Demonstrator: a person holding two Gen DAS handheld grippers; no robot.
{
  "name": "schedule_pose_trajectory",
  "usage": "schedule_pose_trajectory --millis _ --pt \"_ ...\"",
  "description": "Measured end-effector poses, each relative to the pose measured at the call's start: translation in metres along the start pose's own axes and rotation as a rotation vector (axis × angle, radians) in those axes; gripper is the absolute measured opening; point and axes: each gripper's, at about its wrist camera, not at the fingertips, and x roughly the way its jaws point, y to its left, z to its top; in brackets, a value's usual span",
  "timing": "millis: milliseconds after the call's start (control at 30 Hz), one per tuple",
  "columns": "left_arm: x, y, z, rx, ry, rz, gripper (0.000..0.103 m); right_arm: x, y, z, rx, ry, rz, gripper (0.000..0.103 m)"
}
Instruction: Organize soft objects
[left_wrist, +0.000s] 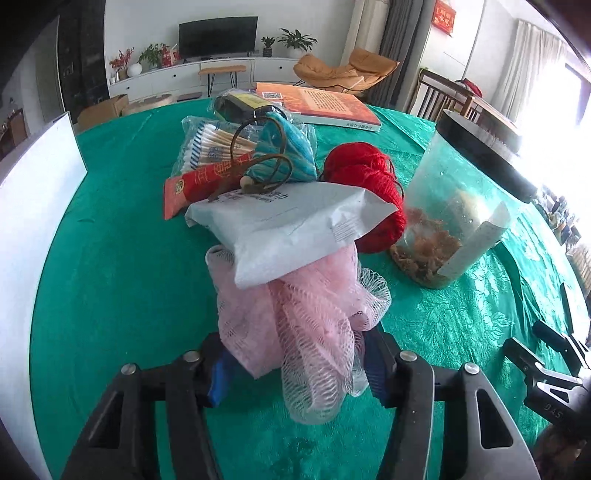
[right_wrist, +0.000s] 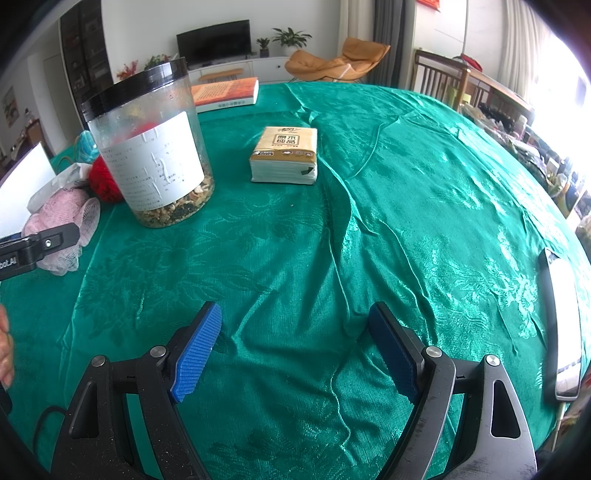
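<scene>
We see the left tool (left_wrist: 295, 365) closed on the pink mesh bath puff (left_wrist: 295, 325); its blue pads press the puff from both sides, low in the left wrist view. A white soft packet (left_wrist: 291, 229) lies on top of the puff, at 12 o'clock from the tool. At 1 o'clock from the puff sits the red yarn ball (left_wrist: 365, 192), touching the packet. Beyond, at 11 o'clock, a bag of cotton swabs (left_wrist: 210, 144) and a teal knitted piece (left_wrist: 284, 151) are piled together (contact hard to resolve). A clear jar (left_wrist: 454, 206) stands at 2 o'clock on the green table (left_wrist: 122, 280).

The right tool (right_wrist: 295, 350) is open, nothing between its pads, above bare cloth. A tissue pack (right_wrist: 284, 155) lies at 12 o'clock from it, well apart.
</scene>
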Motion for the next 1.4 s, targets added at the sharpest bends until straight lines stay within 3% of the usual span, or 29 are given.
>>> schedule_pose_trajectory --millis 33,67,200,267,300,333,500,600,633,667,700,767,900,1000,1133,1233,1267,1300,1400 --pt "-0.007 0.006 -0.007 0.002 0.009 -0.026 0.045 0.0 0.0 0.0 0.0 0.0 0.0 0.084" --pt "-0.015 0.012 -0.015 0.009 0.025 -0.037 0.044 0.0 0.001 0.0 0.0 0.0 -0.001 0.085" --pt "-0.047 0.027 -0.047 0.078 0.059 -0.014 0.047 0.0 0.002 -0.001 -0.001 0.001 0.001 0.085" --pt "-0.055 0.031 -0.056 0.089 0.058 0.014 0.07 0.0 0.001 -0.001 -0.001 0.001 0.001 0.085" --pt "-0.059 0.031 -0.056 0.089 0.044 0.009 0.093 0.0 0.001 -0.001 -0.001 0.002 0.001 0.086" --pt "-0.062 0.028 -0.058 0.089 0.015 0.001 0.101 0.0 0.001 -0.001 -0.002 0.002 0.002 0.086" --pt "-0.051 0.001 -0.024 0.109 -0.063 -0.038 0.101 0.0 0.002 -0.001 -0.002 0.002 0.002 0.086" --pt "-0.014 -0.015 0.003 0.097 -0.042 0.041 0.101 0.0 0.002 -0.001 -0.002 0.003 0.002 0.086" --pt "-0.004 -0.013 0.008 0.077 -0.032 0.06 0.093 0.0 0.002 -0.001 -0.002 0.003 0.002 0.086" --pt "0.0 -0.008 0.009 0.045 -0.031 0.059 0.079 0.0 0.002 -0.001 -0.002 0.003 0.002 0.086" --pt "0.001 0.0 0.008 0.001 -0.023 0.036 0.044 0.0 0.002 -0.001 -0.002 0.002 0.002 0.086" --pt "-0.006 0.018 0.001 -0.058 -0.02 -0.043 0.038 0.0 0.001 -0.001 0.002 0.002 0.013 0.086" --pt "-0.037 0.035 -0.022 -0.009 0.005 -0.059 0.035 -0.001 -0.024 0.023 0.132 -0.005 0.136 0.085" --pt "-0.057 0.044 -0.04 0.022 0.029 -0.046 0.035 0.014 -0.041 0.071 0.183 0.015 0.143 0.084" --pt "-0.075 0.051 -0.055 0.024 0.02 -0.03 0.035 0.049 -0.033 0.133 0.131 0.088 0.155 0.083" --pt "-0.079 0.058 -0.058 0.017 0.01 -0.025 0.035 0.078 -0.019 0.155 0.098 0.187 0.194 0.08" --pt "-0.08 0.059 -0.056 0.01 0.008 -0.031 0.035 0.088 -0.015 0.157 0.085 0.222 0.188 0.074" --pt "-0.082 0.06 -0.056 0.001 0.003 -0.041 0.034 0.099 -0.012 0.157 0.065 0.268 0.176 0.056" --pt "-0.101 0.065 -0.049 -0.036 -0.04 -0.093 0.034 0.097 -0.009 0.158 0.007 0.266 0.09 0.055"
